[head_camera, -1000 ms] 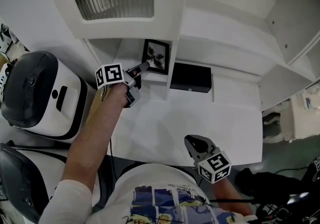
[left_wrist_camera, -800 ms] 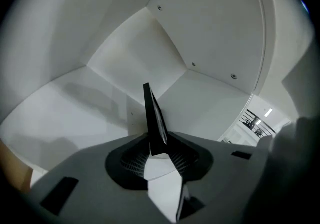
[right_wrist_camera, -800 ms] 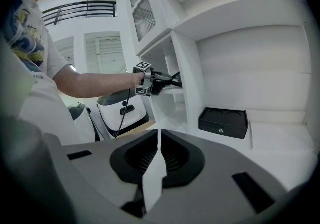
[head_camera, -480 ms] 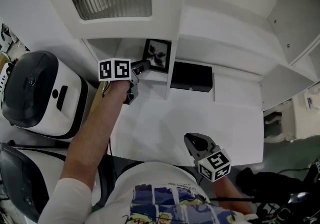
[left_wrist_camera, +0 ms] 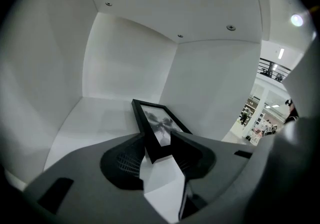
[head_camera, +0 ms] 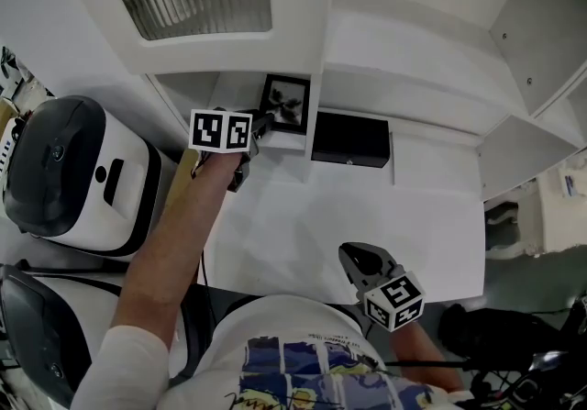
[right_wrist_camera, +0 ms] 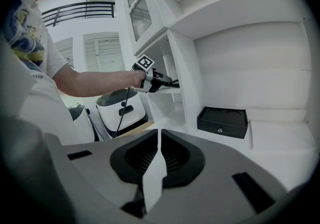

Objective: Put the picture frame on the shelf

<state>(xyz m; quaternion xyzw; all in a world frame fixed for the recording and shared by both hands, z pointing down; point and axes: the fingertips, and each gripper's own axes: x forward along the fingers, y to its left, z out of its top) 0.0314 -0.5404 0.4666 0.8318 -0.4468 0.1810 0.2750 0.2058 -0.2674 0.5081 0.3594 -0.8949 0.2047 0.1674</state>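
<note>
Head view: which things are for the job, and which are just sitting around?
For the job: picture frame; shelf; left gripper, whose jaws have just been opening with the frame's corner between them.

Just sitting around: black box; white machine; right gripper, shut and empty.

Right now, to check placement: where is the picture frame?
Head view, upper centre: the picture frame sits in the shelf compartment left of the black box, one corner between the left tongs, whose jaws have just been opening.
</note>
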